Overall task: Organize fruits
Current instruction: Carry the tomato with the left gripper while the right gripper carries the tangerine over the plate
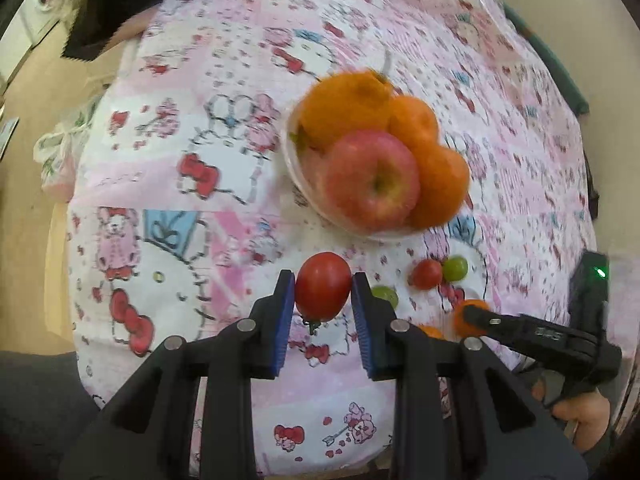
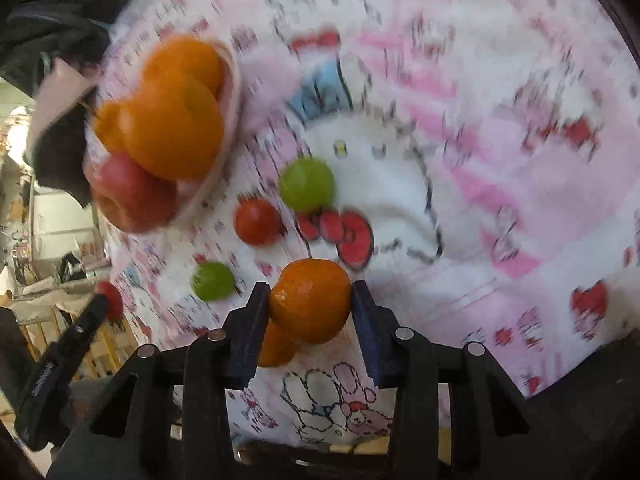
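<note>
Left claw (image 1: 323, 286) clenched on a red tomato (image 1: 323, 285), blue pads (image 1: 285, 312) pressing both sides, tomato clear of the cloth. Right claw (image 2: 310, 300) clamped on a small orange (image 2: 310, 302), pads touching left and right flanks; second small orange (image 2: 276, 346) tucked just beneath it at 7 o'clock.

Worktop under pink cartoon-print cloth (image 1: 168, 184). White bowl (image 1: 294, 168) at 12 o'clock from left claw, heaped: red apple (image 1: 372, 180) in front, three oranges (image 1: 346, 110) behind and right of it, touching.

Loose on cloth, left wrist view: small red tomato (image 1: 427, 274) and green grape (image 1: 455, 268) touching, at 2 o'clock from held tomato; another green grape (image 1: 386, 295) just beside right pad. Right claw body visible at 3 o'clock, hand (image 1: 582, 416) below it.

Right wrist view blurred: bowl at 10 o'clock, grapes and tomato between bowl and claw.
</note>
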`<state>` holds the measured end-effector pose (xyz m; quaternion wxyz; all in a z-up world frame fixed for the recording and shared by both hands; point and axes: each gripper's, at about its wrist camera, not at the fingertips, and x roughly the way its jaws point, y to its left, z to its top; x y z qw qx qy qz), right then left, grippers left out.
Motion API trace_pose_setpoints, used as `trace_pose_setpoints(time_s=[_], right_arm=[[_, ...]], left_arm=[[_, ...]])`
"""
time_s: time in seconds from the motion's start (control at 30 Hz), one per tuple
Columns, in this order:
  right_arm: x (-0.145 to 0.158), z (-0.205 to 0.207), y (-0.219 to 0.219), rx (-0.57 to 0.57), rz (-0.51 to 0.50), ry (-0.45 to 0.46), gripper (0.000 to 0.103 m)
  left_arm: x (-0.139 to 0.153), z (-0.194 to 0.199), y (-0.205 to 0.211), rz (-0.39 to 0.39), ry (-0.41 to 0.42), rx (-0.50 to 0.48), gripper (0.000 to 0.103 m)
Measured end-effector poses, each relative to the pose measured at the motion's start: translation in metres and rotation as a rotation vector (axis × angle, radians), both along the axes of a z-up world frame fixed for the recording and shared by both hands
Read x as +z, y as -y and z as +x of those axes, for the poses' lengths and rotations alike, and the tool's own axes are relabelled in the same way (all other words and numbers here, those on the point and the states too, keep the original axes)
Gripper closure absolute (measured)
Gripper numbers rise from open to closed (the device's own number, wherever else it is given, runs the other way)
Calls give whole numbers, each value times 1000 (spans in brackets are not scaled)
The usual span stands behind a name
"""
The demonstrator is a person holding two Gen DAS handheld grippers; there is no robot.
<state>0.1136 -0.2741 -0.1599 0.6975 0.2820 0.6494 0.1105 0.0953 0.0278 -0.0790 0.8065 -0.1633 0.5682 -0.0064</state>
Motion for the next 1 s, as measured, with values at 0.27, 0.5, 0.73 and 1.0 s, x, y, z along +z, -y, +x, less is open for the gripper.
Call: trace_pose_setpoints(time_s=[0.27,0.5,0.73,1.0], right_arm=[[32,2,-9,10,109,130,60],[51,9,-27,38,164,197,60],[65,21,-32,47,199,243,60],[85,38,-35,66,221,310,60]], left_arm=[[9,4,-11,18,46,37,78],[12,7,-10,29,56,26,78],[19,23,-10,29,62,27,78],[39,46,-14,32,97,26,78]])
